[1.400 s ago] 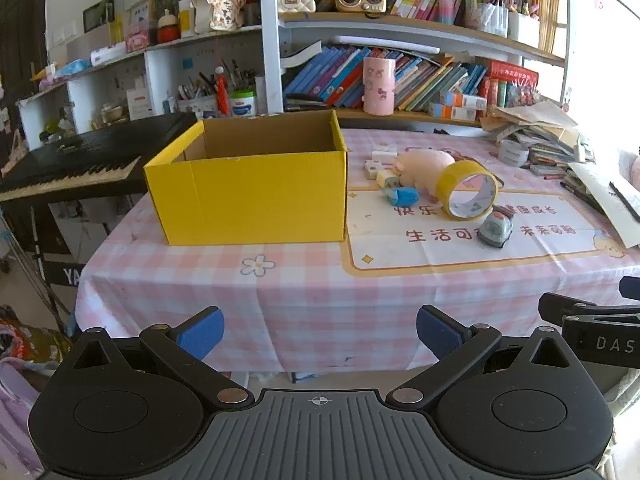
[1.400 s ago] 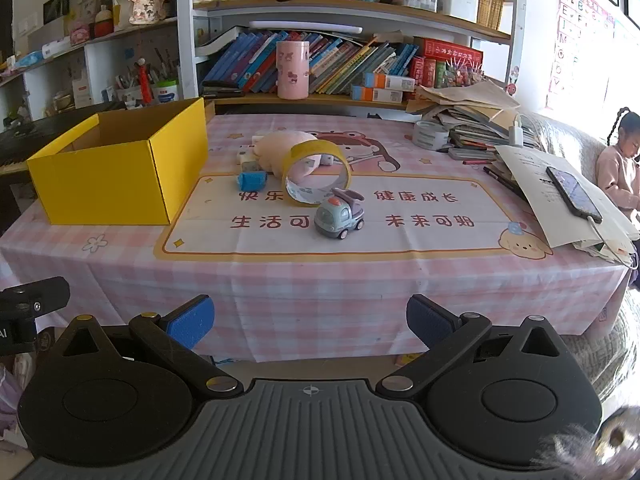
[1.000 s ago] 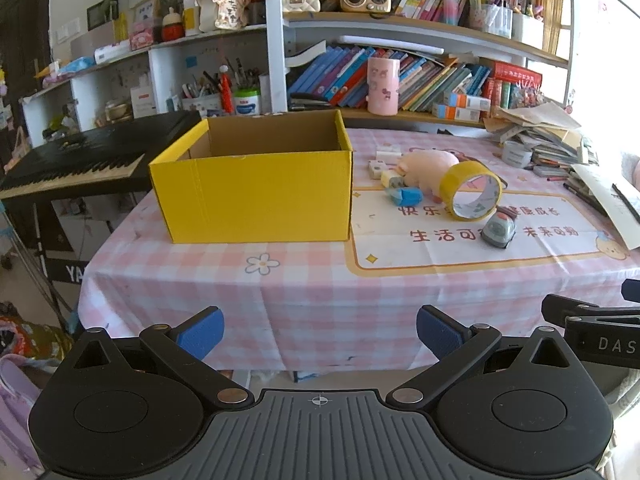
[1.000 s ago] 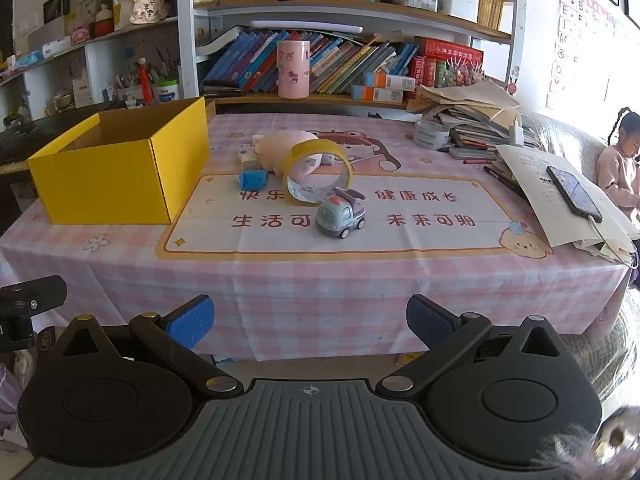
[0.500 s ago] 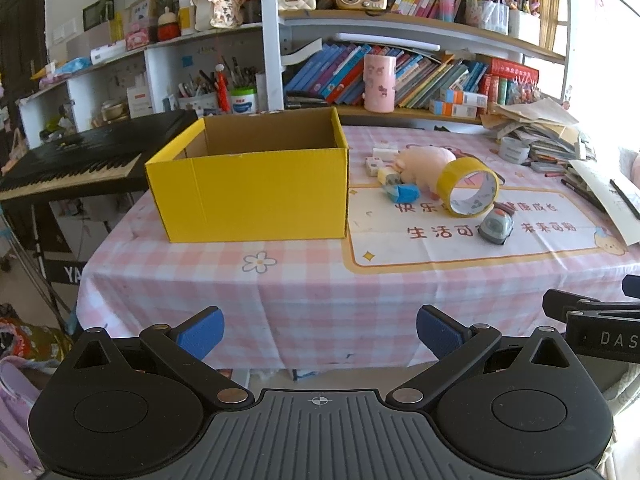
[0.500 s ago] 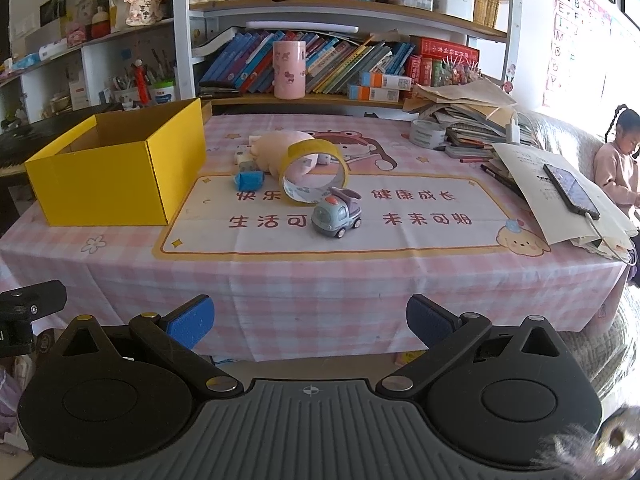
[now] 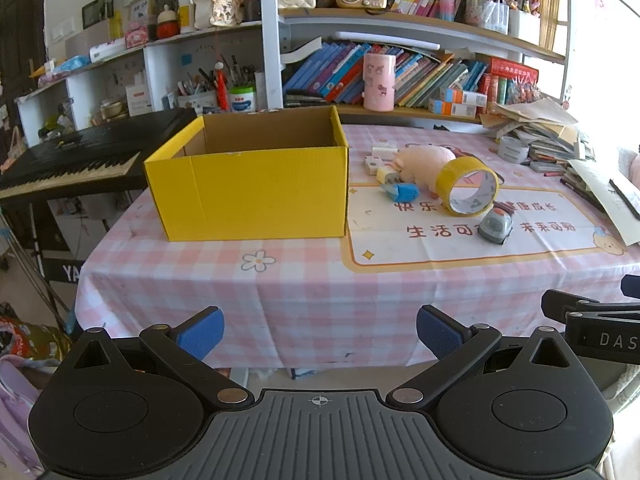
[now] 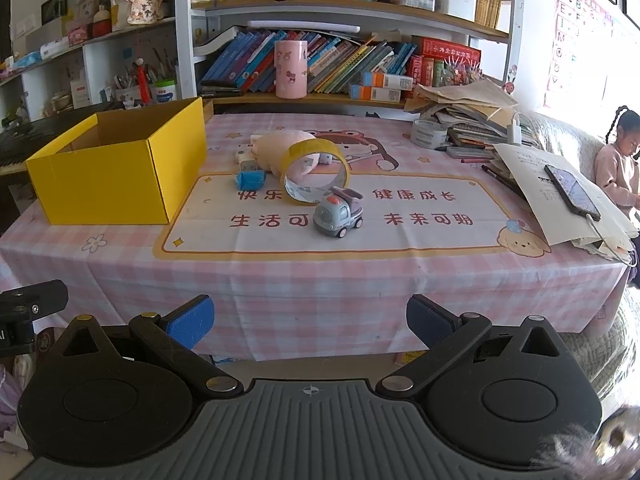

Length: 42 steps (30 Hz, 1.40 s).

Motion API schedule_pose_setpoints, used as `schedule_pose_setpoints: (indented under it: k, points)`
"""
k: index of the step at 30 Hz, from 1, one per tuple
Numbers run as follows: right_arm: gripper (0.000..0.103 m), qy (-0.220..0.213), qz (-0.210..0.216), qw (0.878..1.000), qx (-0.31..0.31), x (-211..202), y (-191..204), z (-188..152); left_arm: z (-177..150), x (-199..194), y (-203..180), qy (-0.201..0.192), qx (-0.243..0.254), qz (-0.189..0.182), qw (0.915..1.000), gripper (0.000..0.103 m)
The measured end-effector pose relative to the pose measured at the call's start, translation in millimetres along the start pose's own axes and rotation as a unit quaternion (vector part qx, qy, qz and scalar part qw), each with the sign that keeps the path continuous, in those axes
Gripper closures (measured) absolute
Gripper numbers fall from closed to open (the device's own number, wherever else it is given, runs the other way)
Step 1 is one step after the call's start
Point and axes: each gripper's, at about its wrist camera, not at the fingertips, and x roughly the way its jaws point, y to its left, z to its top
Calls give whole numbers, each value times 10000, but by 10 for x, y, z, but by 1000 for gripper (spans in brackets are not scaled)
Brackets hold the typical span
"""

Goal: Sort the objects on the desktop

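An open yellow cardboard box (image 7: 248,192) (image 8: 108,184) stands on the left of the pink checked table. To its right lie a roll of yellow tape (image 7: 468,190) (image 8: 314,176) on its edge, a grey toy car (image 7: 496,226) (image 8: 338,214), a pink plush toy (image 7: 426,160) (image 8: 276,144), a blue sharpener (image 7: 404,191) (image 8: 251,179) and small erasers (image 7: 378,160). My left gripper (image 7: 318,332) and my right gripper (image 8: 308,320) hang open in front of the table's near edge, both empty and well short of the objects.
A stack of papers and books (image 8: 464,120), a white tape roll (image 8: 430,133) and a phone (image 8: 572,192) on sheets fill the table's right side. A keyboard piano (image 7: 80,160) stands left. Bookshelves (image 7: 400,72) rise behind. A person (image 8: 618,164) sits at far right.
Both views shift only slightly; the grippers stay open in front of the table. Nothing on the table has moved.
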Motion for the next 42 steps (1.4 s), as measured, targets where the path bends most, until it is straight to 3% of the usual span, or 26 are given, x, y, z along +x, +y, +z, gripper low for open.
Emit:
schedule_pose_setpoints:
  k: [27, 42]
  points:
    - [0, -9, 75, 10000, -65, 24, 73, 21, 6, 24, 47, 104, 68, -146, 9998, 0]
    - [2, 22, 350, 9993, 114, -10, 55, 1, 2, 31, 61, 181, 40, -179, 9997, 0]
